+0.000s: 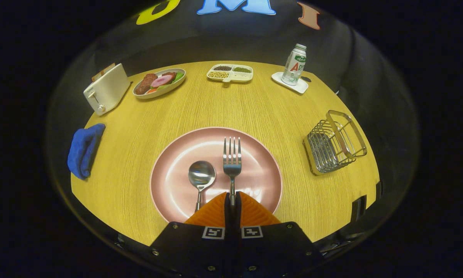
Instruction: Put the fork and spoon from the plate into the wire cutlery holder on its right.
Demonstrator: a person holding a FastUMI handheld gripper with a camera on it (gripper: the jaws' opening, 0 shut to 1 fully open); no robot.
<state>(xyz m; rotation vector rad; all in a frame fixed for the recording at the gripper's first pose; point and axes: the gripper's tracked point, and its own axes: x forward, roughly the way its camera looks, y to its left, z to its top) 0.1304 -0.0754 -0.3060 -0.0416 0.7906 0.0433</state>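
Claw (233, 201) seen clenched on fork (232, 162) handle, over plate (216, 173). Fork's long axis runs to 12 o'clock, tines ahead. Spoon (201, 175) lies parallel, just left. Holder (333, 143) stands at 2 o'clock, well apart: a rightward carry is judged next.

A plate (177, 181) sits on the surface (254, 112) just ahead of the fingers (216, 212). On it lie a spoon (201, 175) to the left and a fork (231, 164) to the right, side by side; the fork's handle runs in between the closed fingers. A wire cutlery holder (334, 142) stands right of the plate. A folded cloth (84, 150) lies far left. Along the far edge, left to right: toaster (105, 89), food dish (160, 82), divided tray (230, 73), and a bottle (294, 64) on a small tray (299, 87).
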